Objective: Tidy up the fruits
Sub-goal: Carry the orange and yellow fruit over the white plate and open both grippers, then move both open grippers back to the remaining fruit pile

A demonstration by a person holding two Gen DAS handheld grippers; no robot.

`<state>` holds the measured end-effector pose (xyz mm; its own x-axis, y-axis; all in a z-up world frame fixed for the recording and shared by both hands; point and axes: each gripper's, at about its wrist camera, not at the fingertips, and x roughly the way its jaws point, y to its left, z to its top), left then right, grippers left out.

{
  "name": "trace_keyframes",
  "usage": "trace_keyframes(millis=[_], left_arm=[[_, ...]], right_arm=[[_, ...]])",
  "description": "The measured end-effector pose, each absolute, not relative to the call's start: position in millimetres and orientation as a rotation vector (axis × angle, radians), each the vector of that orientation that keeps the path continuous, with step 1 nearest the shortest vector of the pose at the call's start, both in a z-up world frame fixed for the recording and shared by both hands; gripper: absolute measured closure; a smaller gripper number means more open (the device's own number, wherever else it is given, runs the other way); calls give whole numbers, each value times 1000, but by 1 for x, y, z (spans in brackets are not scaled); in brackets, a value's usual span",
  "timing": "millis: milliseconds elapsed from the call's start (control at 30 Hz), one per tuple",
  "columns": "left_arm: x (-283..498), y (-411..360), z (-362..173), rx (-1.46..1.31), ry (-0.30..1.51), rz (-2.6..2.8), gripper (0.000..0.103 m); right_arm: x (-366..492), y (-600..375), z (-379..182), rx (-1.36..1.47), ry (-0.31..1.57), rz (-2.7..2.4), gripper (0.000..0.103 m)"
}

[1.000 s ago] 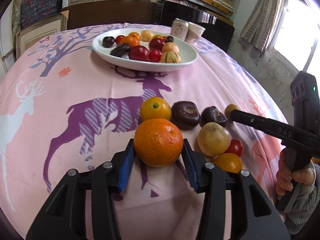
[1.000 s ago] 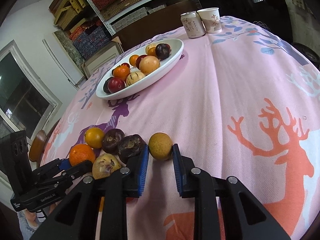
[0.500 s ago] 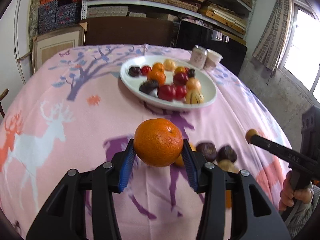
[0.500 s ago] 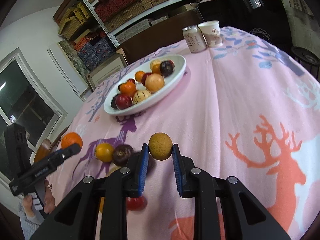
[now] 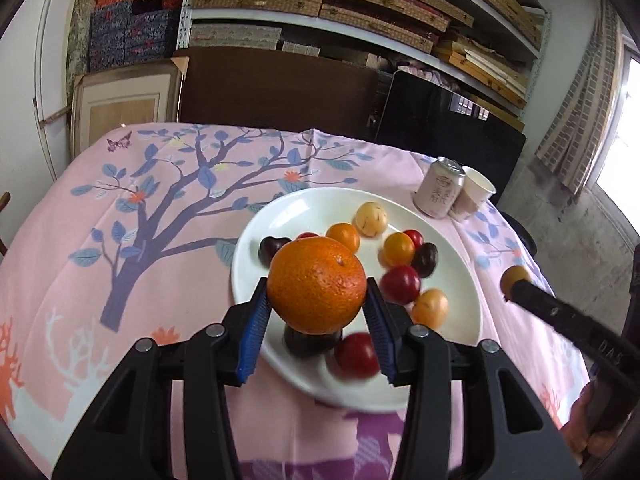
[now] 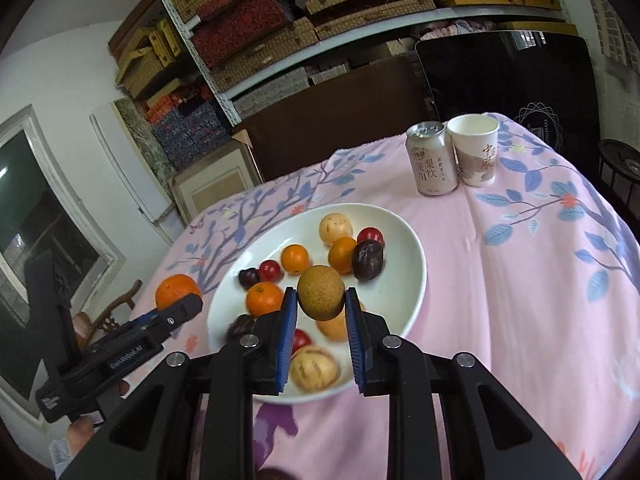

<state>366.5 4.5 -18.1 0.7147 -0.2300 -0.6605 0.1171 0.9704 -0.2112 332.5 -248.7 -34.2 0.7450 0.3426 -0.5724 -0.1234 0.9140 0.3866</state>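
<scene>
My left gripper (image 5: 316, 304) is shut on a big orange (image 5: 316, 284) and holds it in the air above the near left part of the white oval plate (image 5: 280, 208). My right gripper (image 6: 321, 312) is shut on a small brown round fruit (image 6: 321, 292) and holds it above the near side of the same plate (image 6: 408, 280). The plate holds several fruits: small oranges, red ones, dark ones and pale yellow ones. The left gripper with its orange (image 6: 178, 290) also shows in the right wrist view, left of the plate. The right gripper's fruit (image 5: 515, 277) shows in the left wrist view.
A drink can (image 6: 432, 160) and a white paper cup (image 6: 476, 150) stand on the pink deer-print tablecloth (image 6: 520, 280) behind the plate. A dark chair back (image 5: 280, 92) and shelves of boxes stand past the table's far edge.
Both grippers lifted their fruits off the cloth and moved forward from the loose fruit pile to over the plate. The loose fruits have dropped out of view.
</scene>
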Motion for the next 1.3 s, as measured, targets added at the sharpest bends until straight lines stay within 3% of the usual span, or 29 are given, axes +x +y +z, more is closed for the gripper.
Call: trace_keyframes(millis=[133,167,200,267,733,833,1100,1300], left_arm=[[397,7,-39,-174,798,-185,57],[401,8,-44,-176,802,-186,56],[405,10,-47,-188,799,-187,49],[409,15,-50,-218,784,-184,40],[378,-6,-28,-104,707,-167,28],[358,-6,-33,-56,708,-140,27],[287,-3,-32,32,642,-56,10],[242,0,-37,94,621,1,7]], right_arm=[[360,-250,-56,353,717,227,77],[365,-252,-61,361,729,219,69],[367,-256,-64,370,729,217,52],[365,-264,-64,389,693,209,44],[350,-278,-65,439,671,201,38],[341,-278,-66,453,670,211,37],[291,-272,-69,418,654,241,33],[250,-278,-67,426,610,231,27]])
